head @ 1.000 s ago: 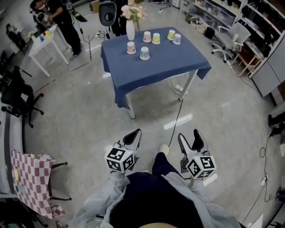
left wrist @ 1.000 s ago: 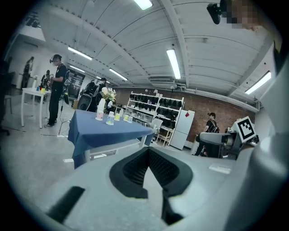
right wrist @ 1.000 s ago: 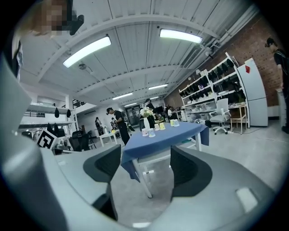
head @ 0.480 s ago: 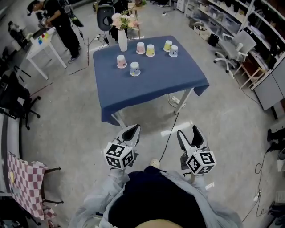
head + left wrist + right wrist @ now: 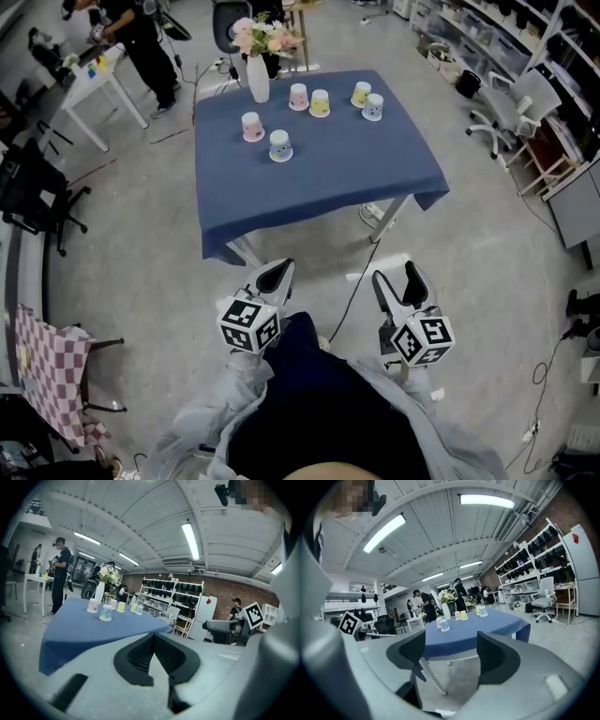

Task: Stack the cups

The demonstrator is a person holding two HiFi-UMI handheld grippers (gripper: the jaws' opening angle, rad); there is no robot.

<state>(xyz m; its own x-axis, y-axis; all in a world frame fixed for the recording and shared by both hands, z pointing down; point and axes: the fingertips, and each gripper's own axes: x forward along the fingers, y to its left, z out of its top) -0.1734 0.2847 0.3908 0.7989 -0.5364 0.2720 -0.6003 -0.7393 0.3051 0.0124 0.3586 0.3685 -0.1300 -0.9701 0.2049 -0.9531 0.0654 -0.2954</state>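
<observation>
Seen from the head view, a person stands on a grey floor (image 5: pixel 141 244) with both forearms held low and close to the body. Each hand points a gripper forward at a worktop (image 5: pixel 319 178) covered in a blue cloth.

The left gripper (image 5: pixel 277 277) has its fingers (image 5: pixel 272 281) pressed together with nothing between them. The right gripper (image 5: pixel 396 281) has its fingers (image 5: pixel 412 277) spread apart and empty. Both grippers are well short of the worktop's near edge.

Six cups (image 5: pixel 279 145) stand upside down and apart from one another on the far half of the cloth. Two are nearer on the left and four form a far row. A vase of flowers (image 5: pixel 258 75) stands at the far left corner.

The left gripper view confirms the closed fingers (image 5: pixel 140 656), which meet in a narrow V. It looks along the worktop at cup height (image 5: pixel 106 613), with shelving (image 5: pixel 161 597) beyond.

The right gripper view shows the gap between its two fingers (image 5: pixel 494 653), framing the blue cloth (image 5: pixel 487 625) and a worktop leg. Another person (image 5: pixel 423 604) stands by a white table (image 5: pixel 415 618) on the far left.
</observation>
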